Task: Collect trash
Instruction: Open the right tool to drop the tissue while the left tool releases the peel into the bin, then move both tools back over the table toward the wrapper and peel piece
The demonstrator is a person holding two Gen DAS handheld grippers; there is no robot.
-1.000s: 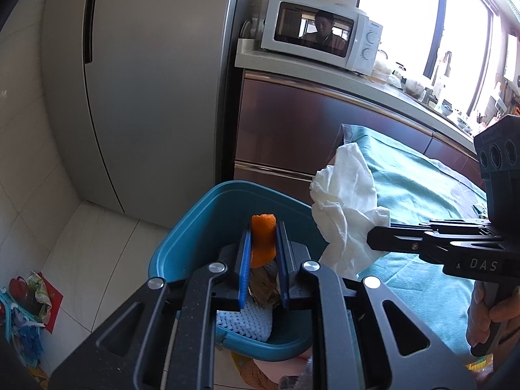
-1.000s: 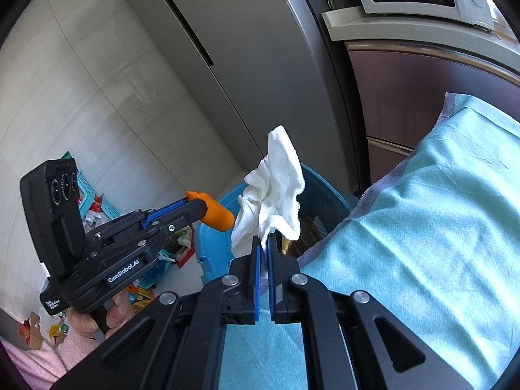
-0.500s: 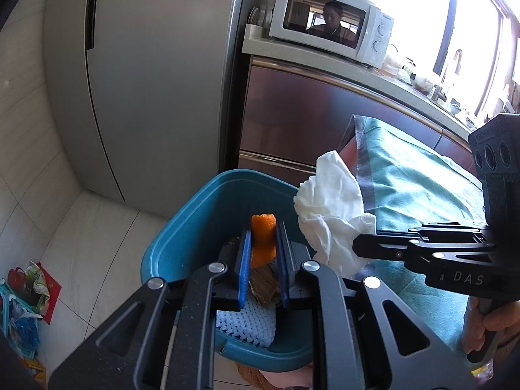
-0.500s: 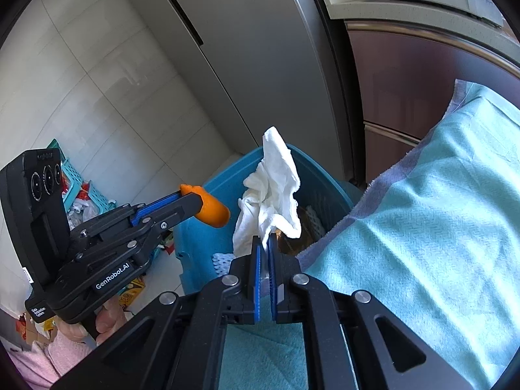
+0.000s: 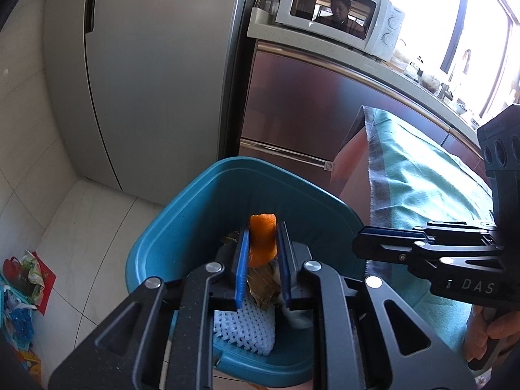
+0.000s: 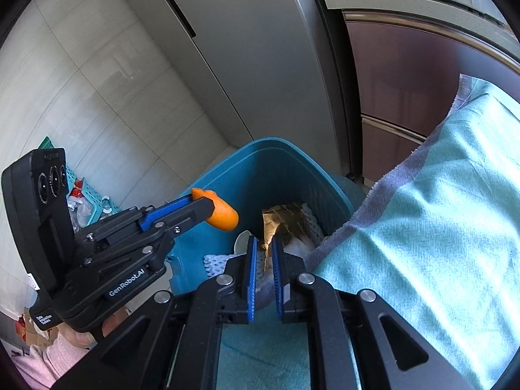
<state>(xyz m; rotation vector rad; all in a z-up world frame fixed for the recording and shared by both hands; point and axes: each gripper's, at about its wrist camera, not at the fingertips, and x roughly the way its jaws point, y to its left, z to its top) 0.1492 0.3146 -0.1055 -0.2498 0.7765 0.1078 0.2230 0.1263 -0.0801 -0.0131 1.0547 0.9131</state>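
Dropping phase: R tool (image 6: 262, 260) jaws just parted, empty; L tool (image 5: 262, 253) grips orange peel (image 5: 262, 240) above teal bin (image 5: 195, 214), 12 o'clock; peel undropped.

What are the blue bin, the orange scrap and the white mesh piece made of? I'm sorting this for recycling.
Blue bin: smooth moulded plastic, slight sheen. Orange scrap in the left gripper: probably citrus peel, matte and curled. White mesh piece: apparently soft foam netting, with an open lattice.
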